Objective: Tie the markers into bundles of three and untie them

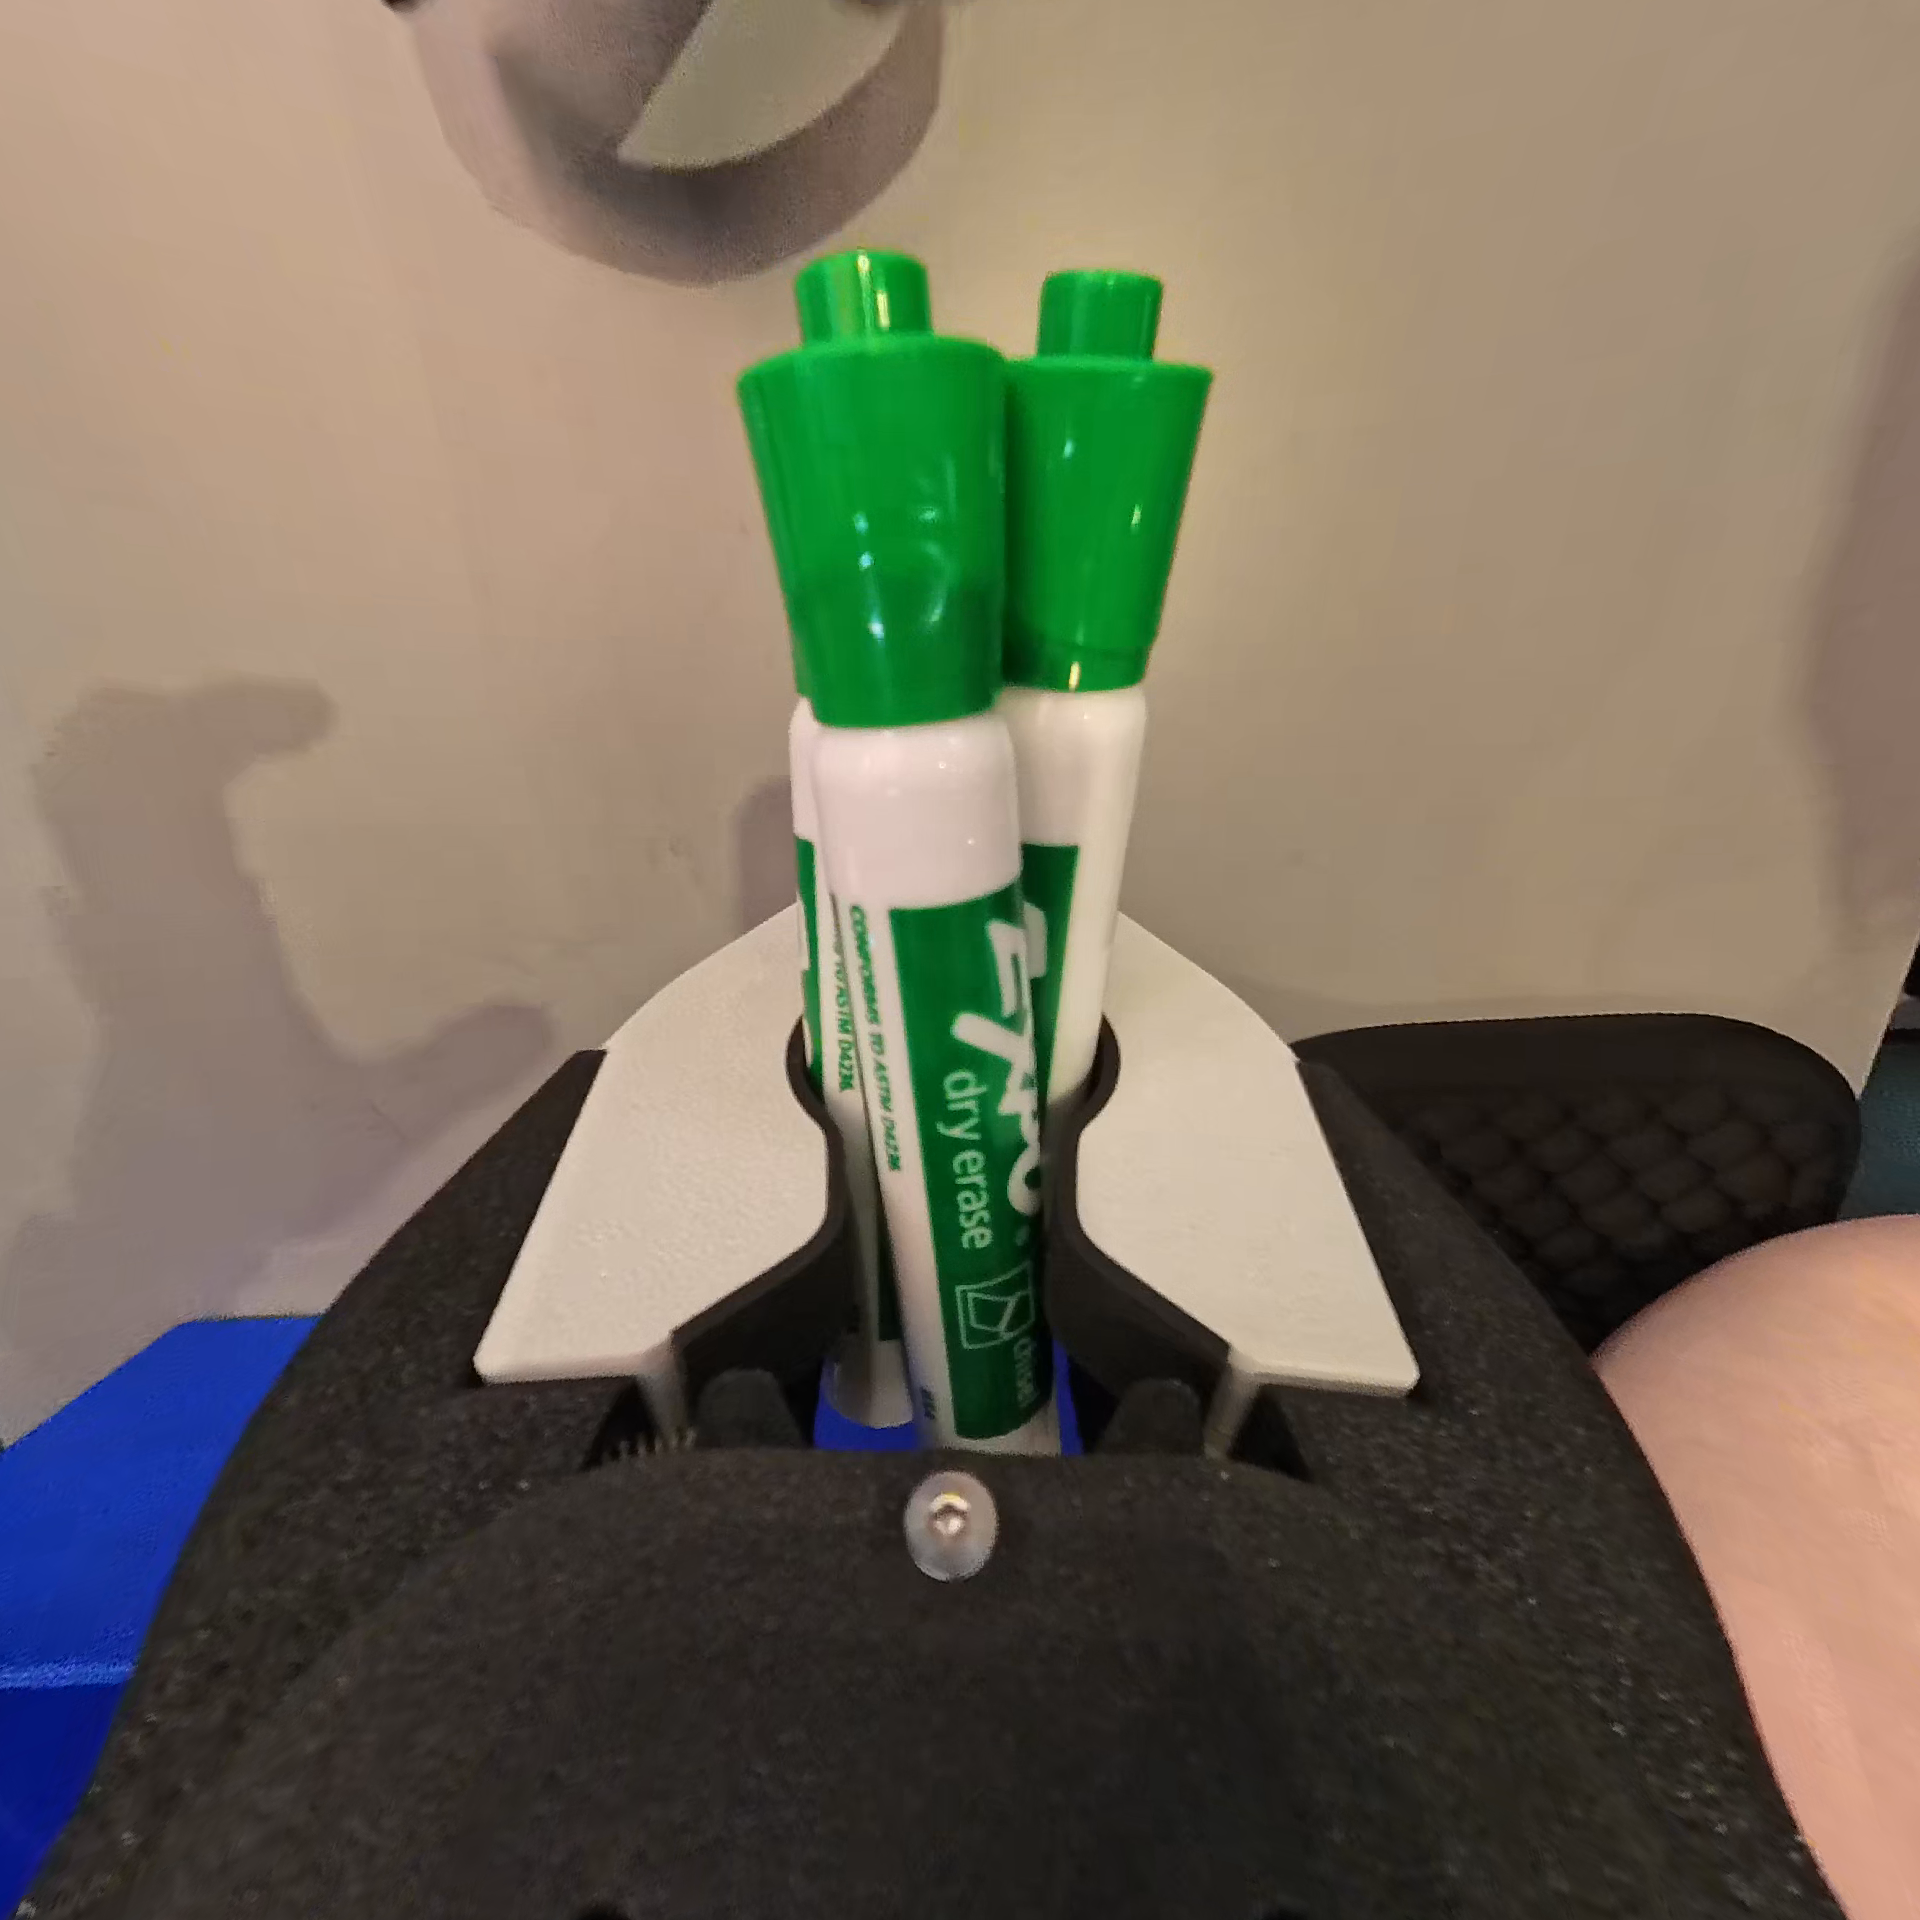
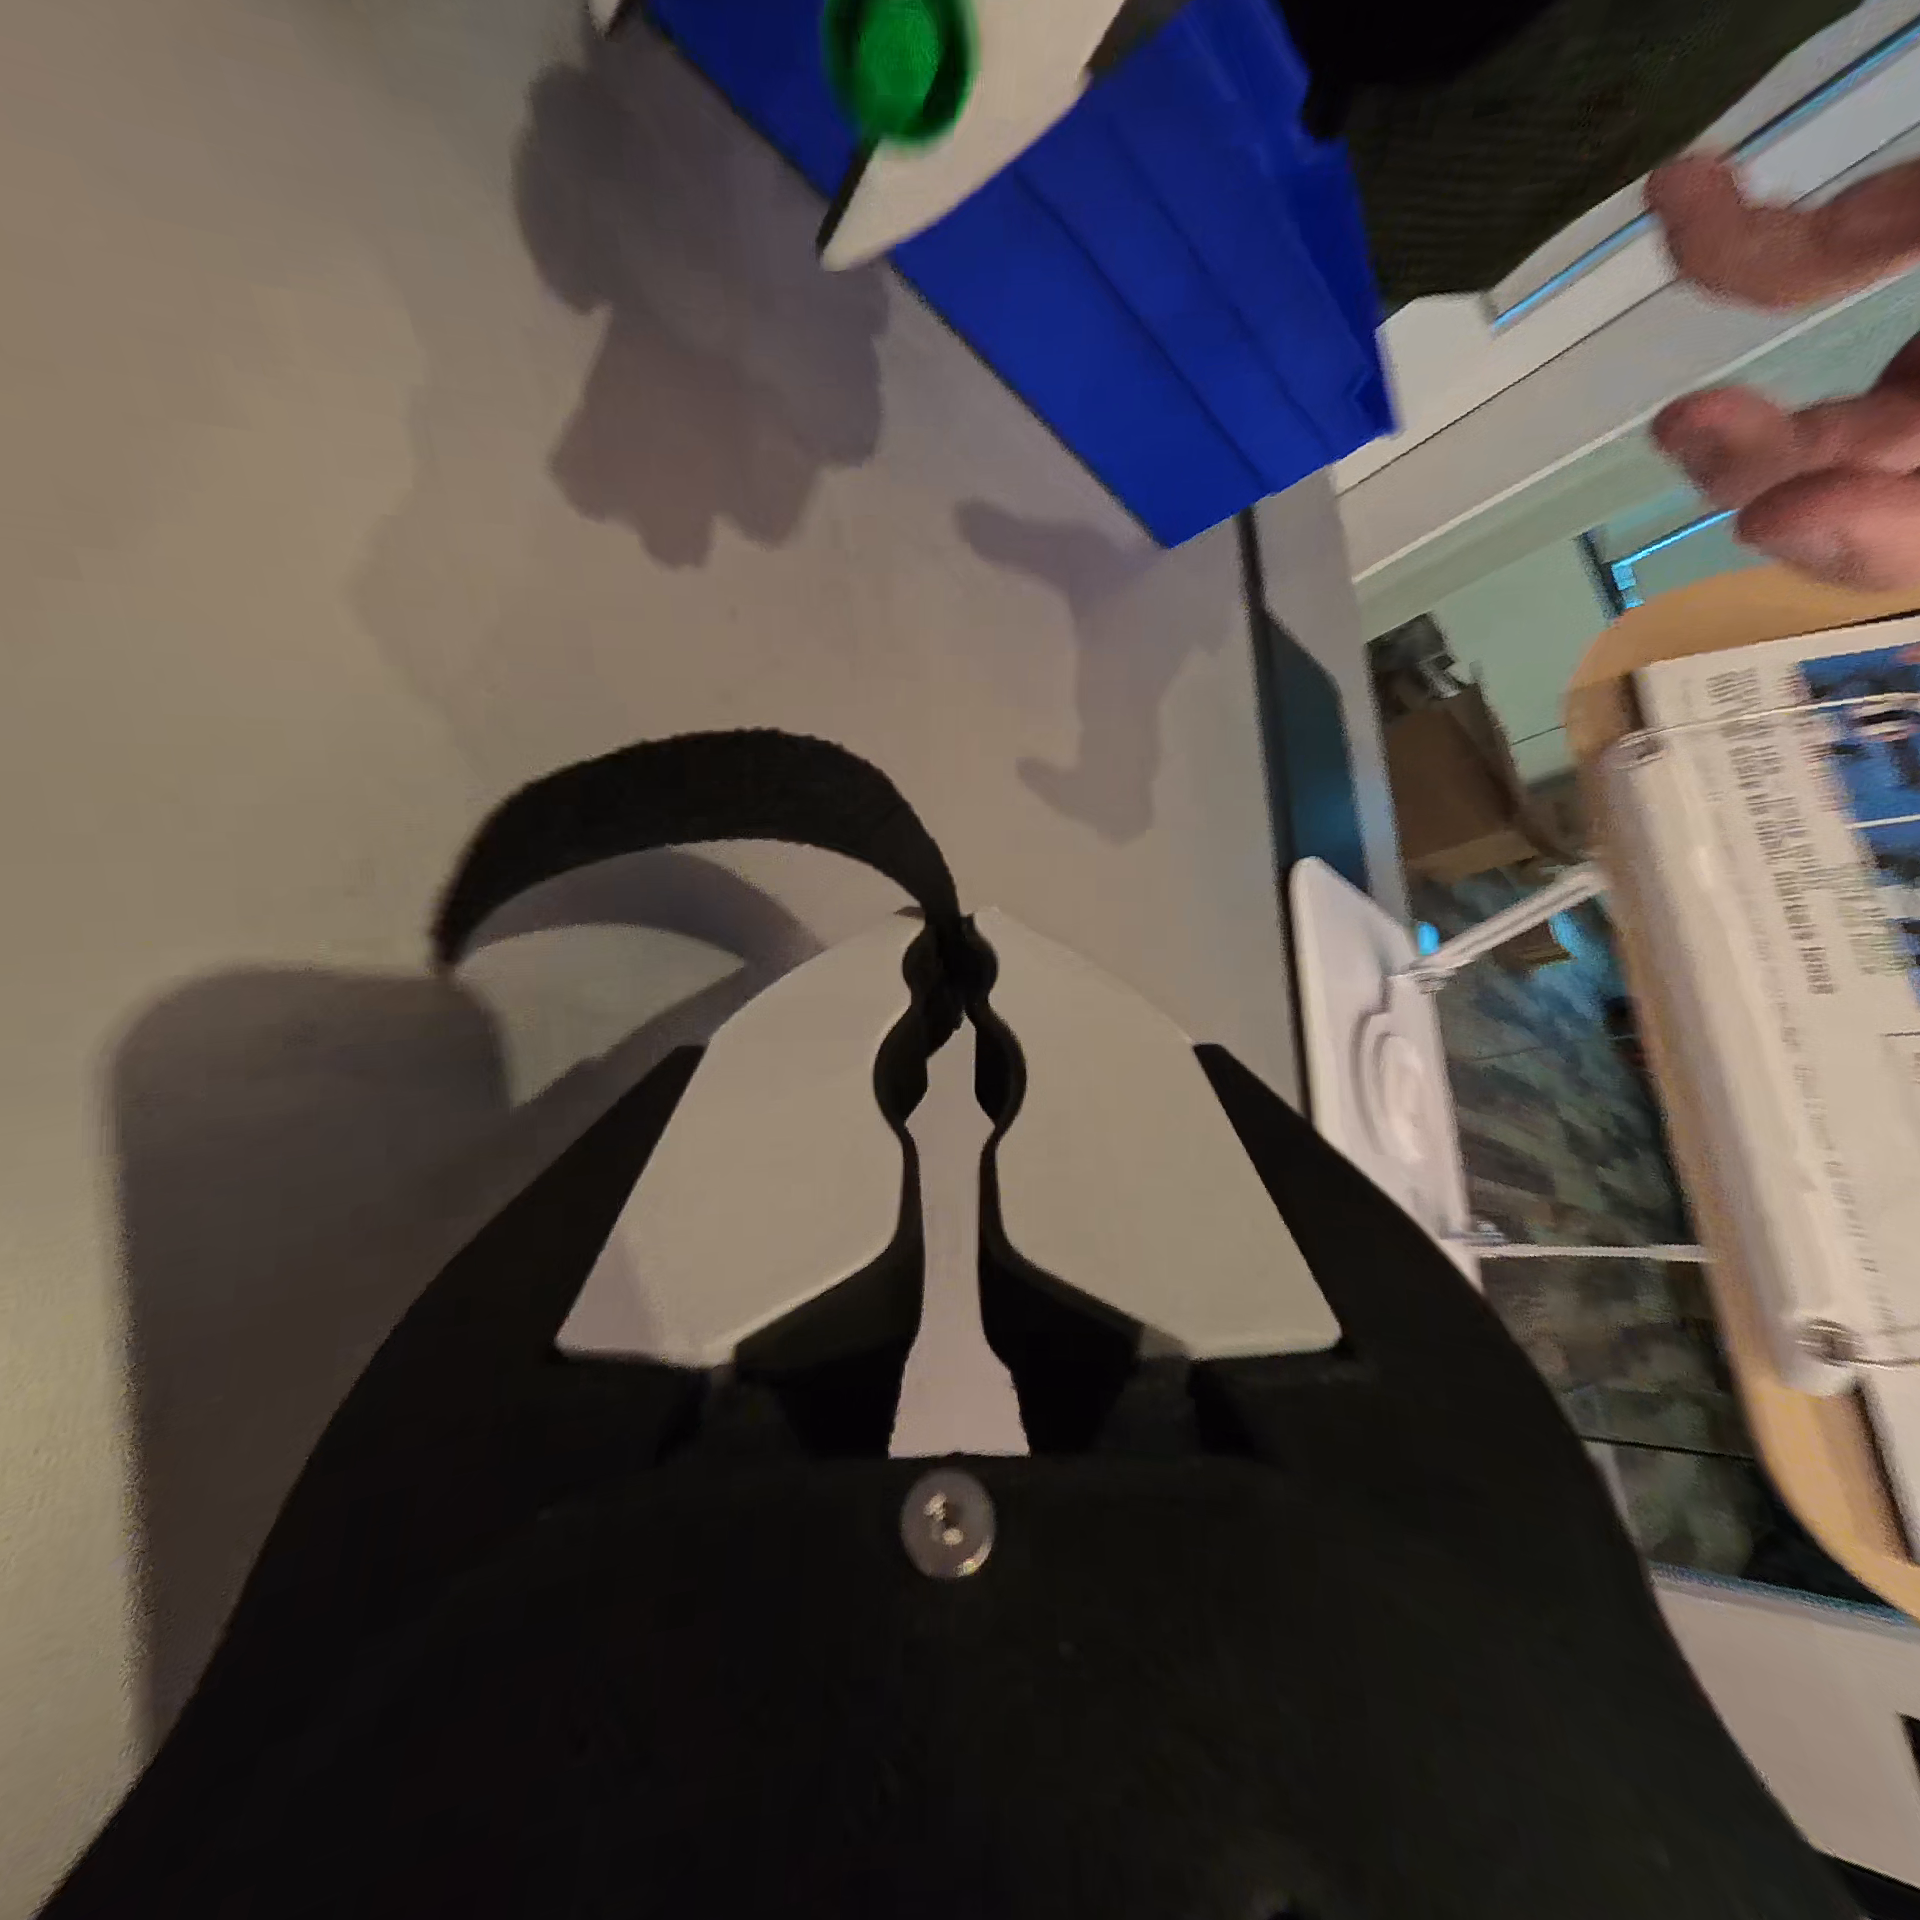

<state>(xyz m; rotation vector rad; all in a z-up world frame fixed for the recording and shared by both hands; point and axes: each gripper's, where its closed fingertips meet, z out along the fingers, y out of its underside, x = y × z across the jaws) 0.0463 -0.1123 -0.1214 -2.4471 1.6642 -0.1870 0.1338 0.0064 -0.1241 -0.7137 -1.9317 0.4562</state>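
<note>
Green-capped markers (image 1: 935, 779), three by the caps I could count, stood centre frame in the left wrist view, clamped together in the rounded notch of the left hand-held gripper (image 1: 951, 1049), caps pointing up toward the pale tabletop (image 1: 1455, 520). Third marker sat mostly hidden behind the front one. In the right wrist view, the right hand-held gripper (image 2: 951, 966) was pinched closed on one end of a black strap (image 2: 686, 800); the strap arched up and left from the tips, free end hanging lower left. Blue bin (image 2: 1122, 270) sat upper centre-right there, with the left hand-held gripper and a green cap blurred at top edge, well apart from the strap.

Judged step: bringing strap to bundle for wrapping. To do it well: keep left grip firm so markers don't splay, lay strap across the white barrels below the caps, above the gripper fingers, wrap tight, press fuzzy face onto itself. Risk: strap twisting, or front marker sliding out since it leaned slightly.
</note>
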